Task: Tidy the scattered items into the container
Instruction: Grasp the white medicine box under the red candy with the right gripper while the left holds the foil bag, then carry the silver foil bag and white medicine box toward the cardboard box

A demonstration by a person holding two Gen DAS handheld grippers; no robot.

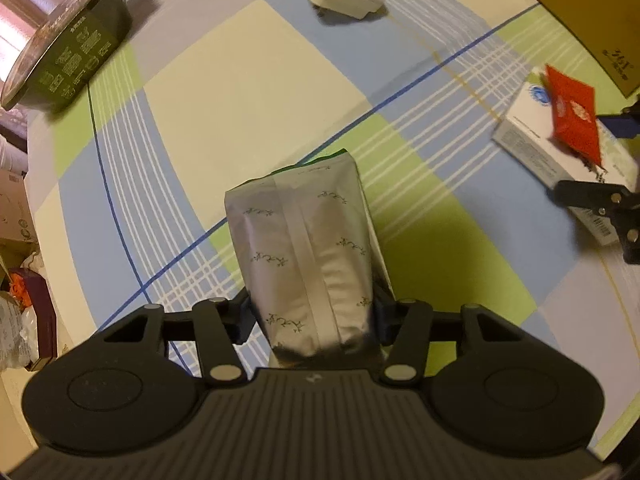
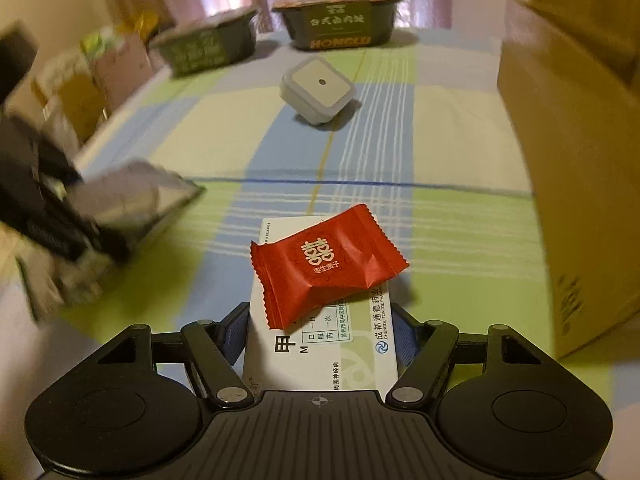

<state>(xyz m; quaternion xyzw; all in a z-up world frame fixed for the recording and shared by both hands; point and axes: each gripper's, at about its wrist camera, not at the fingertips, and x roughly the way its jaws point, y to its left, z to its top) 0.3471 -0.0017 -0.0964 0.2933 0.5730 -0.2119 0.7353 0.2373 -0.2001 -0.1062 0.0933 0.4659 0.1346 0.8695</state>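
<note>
Left claw (image 1: 312, 320) clamps the silver pouch (image 1: 308, 256); right claw (image 2: 320, 332) grips the white medicine box (image 2: 320, 356), red candy packet (image 2: 326, 264) riding on top.

Left tool (image 1: 312, 312): black plastic all over, with a ribbed grey-black deck, two round housings with dished discs, angled link arms pinned by silver rivets, and blue pads on its fingers (image 1: 245, 320). Right tool (image 2: 320, 330): same black build, silver rivets, blue pads, small crosshair mark on the deck.

Silver foil pouch (image 1: 304, 256) held aloft; red sachet (image 2: 326, 264) atop white box (image 2: 320, 356).
</note>
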